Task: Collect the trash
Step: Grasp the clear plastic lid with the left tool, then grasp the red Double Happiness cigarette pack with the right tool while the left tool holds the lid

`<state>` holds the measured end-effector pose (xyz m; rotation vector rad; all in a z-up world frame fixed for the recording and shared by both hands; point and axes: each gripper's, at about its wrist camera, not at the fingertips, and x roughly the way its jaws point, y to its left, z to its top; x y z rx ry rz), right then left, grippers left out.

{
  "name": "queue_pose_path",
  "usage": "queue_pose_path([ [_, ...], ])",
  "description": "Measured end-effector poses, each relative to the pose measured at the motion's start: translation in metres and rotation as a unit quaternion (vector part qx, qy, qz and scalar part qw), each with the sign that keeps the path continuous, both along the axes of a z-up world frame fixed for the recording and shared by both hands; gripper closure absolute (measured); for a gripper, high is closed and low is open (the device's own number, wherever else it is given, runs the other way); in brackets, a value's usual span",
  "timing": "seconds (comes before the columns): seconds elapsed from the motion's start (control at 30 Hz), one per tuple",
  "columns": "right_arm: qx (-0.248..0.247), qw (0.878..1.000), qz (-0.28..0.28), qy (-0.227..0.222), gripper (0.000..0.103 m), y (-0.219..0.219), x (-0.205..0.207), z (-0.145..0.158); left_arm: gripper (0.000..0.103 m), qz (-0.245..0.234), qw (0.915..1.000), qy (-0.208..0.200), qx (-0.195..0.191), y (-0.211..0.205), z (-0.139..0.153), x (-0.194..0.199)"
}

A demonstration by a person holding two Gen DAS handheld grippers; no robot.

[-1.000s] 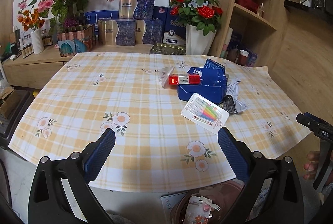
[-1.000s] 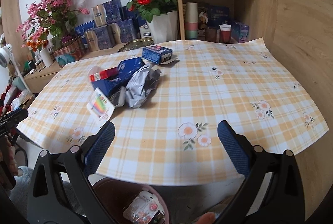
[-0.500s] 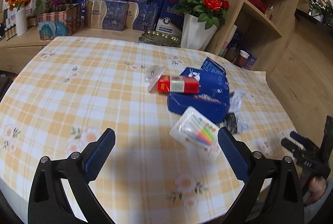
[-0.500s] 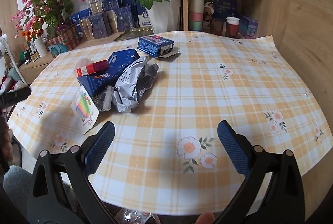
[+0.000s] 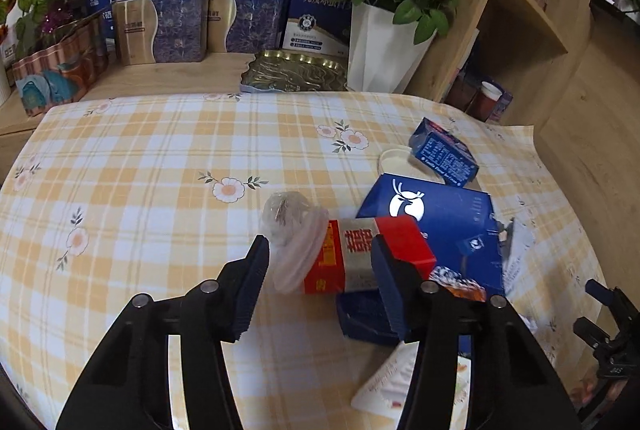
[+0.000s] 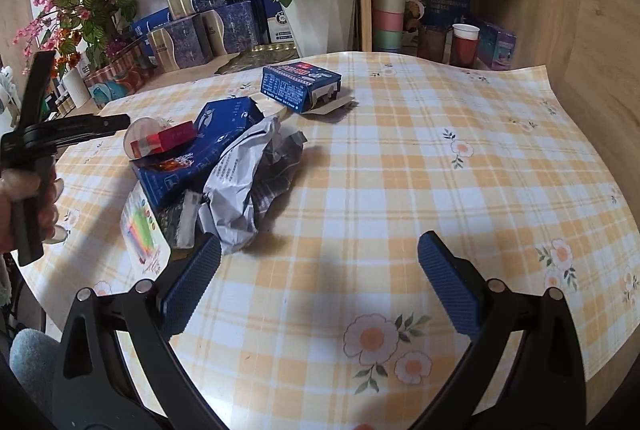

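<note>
- The left gripper (image 5: 320, 262) is closing around a red box (image 5: 372, 254) with gold writing and a clear lid (image 5: 294, 242), not squeezing yet.
- At two o'clock, a small blue box (image 5: 444, 158) reads "Vanilla Flavor Ice Cream".
- The right gripper (image 6: 320, 278) is wide open, holding nothing.

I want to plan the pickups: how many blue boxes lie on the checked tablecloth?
2. A small blue box lies toward the shelf side; a large blue box lies in the trash pile under the red packet. More may be hidden beneath the pile.

A table in yellow plaid cloth (image 6: 400, 158) carries blue boxes (image 6: 300, 86), crumpled foil wrapper (image 6: 248, 182) and a toothpick card (image 6: 140, 230).
</note>
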<state>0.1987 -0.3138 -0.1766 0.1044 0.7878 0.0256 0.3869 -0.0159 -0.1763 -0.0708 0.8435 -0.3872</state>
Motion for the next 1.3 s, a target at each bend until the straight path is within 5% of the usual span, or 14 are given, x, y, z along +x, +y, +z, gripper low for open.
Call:
queue_pose_path([
  [0.1, 0.013, 1.0, 0.005, 0.002, 0.006, -0.001, 0.006, 0.003, 0.058, 0.009, 0.9997, 0.022, -0.012, 0.001, -0.011, 0.017],
  [0.17, 0.016, 1.0, 0.009, 0.003, 0.006, 0.001, 0.01, 0.005, 0.079, 0.013, 0.9992, 0.033, -0.019, 0.002, -0.016, 0.024],
  [0.27, 0.013, 1.0, 0.015, 0.003, 0.006, 0.006, 0.013, 0.009, 0.094, 0.011, 0.9989, 0.034, -0.032, 0.006, -0.016, 0.022],
  [0.67, 0.05, 0.996, 0.06, 0.039, 0.006, 0.073, 0.071, 0.042, 0.095, 0.012, 0.9984, -0.003, -0.054, 0.057, 0.017, -0.038],
  [0.77, -0.001, 0.993, 0.115, 0.04, 0.006, 0.114, 0.103, 0.053, 0.095, 0.015, 0.9986, -0.013, -0.049, 0.072, 0.02, -0.057],
  [1.0, -0.14, 0.957, 0.231, 0.107, 0.01, 0.186, 0.182, 0.016, 0.095, 0.028, 0.9976, -0.023, -0.059, 0.104, 0.02, -0.089],
  [1.07, -0.145, 0.952, 0.238, 0.126, 0.022, 0.193, 0.195, 0.005, 0.095, 0.033, 0.9971, -0.025, -0.065, 0.112, 0.02, -0.095],
  [1.3, -0.149, 0.945, 0.231, 0.177, 0.028, 0.201, 0.216, -0.022, 0.095, 0.039, 0.9964, -0.023, -0.072, 0.123, 0.015, -0.103],
])
